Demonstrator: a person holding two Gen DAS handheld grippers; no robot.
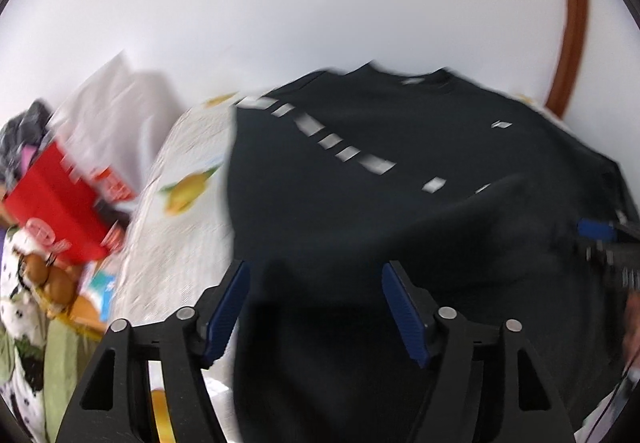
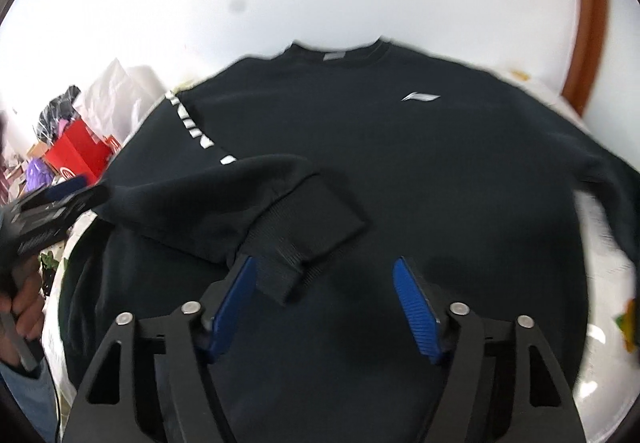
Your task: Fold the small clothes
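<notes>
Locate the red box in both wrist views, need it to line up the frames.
Left wrist: red box at far left, mid-height, blurred, left of the black sweatshirt.
Right wrist: red box at far left, above mid-height, smaller, beyond the sweatshirt's lettered sleeve.
Shared landmark: the brown curved strip at upper right in both.

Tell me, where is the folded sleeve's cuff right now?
In the right wrist view, the cuff lies on the black sweatshirt, just ahead of the right gripper's left finger.
</notes>
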